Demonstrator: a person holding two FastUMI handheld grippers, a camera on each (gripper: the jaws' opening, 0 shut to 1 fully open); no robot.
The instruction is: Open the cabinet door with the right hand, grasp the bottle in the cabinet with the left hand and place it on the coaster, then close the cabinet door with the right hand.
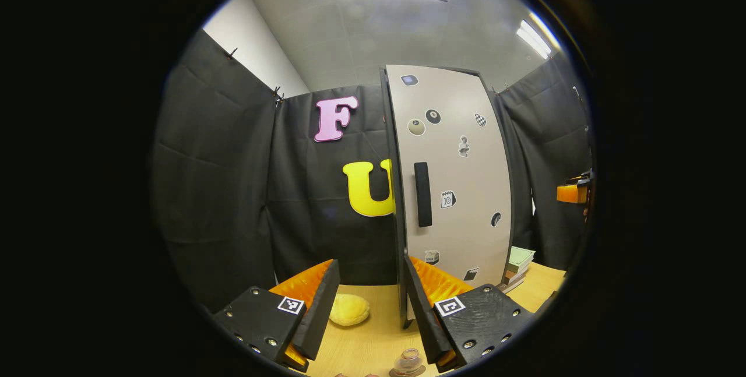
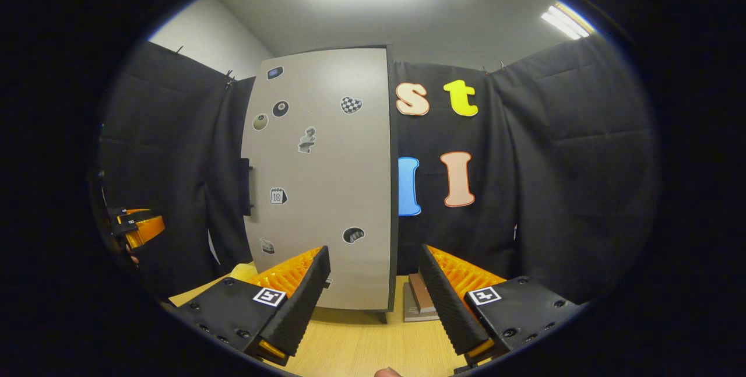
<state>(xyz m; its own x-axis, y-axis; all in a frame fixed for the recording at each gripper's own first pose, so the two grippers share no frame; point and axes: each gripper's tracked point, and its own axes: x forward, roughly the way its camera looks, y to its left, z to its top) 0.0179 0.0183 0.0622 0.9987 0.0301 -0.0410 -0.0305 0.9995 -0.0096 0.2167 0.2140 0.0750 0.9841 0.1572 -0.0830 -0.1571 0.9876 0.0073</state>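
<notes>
The shut door (image 2: 326, 179) blocks my way ahead; books (image 2: 421, 298) stand right of it, bare counter (image 2: 361, 342) lies below my jaws.

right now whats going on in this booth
A person holds a pair of tongs in each hand, facing a grey cabinet on a wooden table. Its door looks shut, black handle untouched. Both the left tongs and right tongs are open and empty. A small bottle already sits on a coaster near the left tongs, a yellow sponge beside them.

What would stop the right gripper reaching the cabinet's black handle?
Probably nothing, so yes: the open right gripper faces the closed cabinet door, and the handle on its left edge looks unobstructed.
</notes>
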